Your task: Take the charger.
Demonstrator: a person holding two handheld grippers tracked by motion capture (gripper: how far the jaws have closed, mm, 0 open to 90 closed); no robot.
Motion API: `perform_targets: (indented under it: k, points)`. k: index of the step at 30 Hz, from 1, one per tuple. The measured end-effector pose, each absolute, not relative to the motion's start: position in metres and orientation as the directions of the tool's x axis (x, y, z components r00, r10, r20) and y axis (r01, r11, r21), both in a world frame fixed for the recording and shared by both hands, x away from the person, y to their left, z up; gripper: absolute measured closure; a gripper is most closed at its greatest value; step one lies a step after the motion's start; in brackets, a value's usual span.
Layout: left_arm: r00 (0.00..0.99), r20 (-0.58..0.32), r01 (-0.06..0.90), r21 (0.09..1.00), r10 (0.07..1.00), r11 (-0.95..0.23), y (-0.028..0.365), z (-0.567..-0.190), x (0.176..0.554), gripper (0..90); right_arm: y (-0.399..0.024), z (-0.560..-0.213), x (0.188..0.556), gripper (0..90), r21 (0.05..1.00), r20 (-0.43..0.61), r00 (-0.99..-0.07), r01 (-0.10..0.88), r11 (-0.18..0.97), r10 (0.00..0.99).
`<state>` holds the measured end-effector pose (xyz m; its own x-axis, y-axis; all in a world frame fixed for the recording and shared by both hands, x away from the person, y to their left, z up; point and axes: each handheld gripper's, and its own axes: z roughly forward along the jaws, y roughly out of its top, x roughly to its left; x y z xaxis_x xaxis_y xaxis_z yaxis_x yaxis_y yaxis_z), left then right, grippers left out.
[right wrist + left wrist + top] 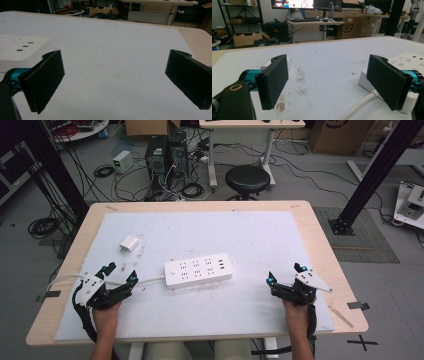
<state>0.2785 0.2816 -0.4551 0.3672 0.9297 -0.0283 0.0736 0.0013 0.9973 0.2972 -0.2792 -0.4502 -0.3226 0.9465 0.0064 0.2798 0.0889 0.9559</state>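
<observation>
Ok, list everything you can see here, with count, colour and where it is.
power strip: one, white, middle of the mat, its cord running off left
plug adapter: one, white, far left of the mat
mat: one, white and stained, covering the table
table: one, light wood
stool: one, black, on the floor beyond the table
left hand-held gripper: one, black, near left, jaws open on nothing
right hand-held gripper: one, black, near right, jaws open on nothing

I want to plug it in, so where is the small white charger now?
In the high view, the small white charger lies on the white mat's far left part, beyond the left hand-held gripper and left of the power strip.
</observation>
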Motion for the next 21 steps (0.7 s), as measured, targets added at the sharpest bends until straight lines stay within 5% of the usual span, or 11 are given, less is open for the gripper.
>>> perform_targets:
  k: [21]
  points:
    - [0.364,-0.058,0.09,0.996,0.93,0.027,0.284,-0.4543,0.28,17.9,-0.2795,-0.4503,0.2969,2.0,0.958,0.006,-0.323,0.274,0.087,0.946]
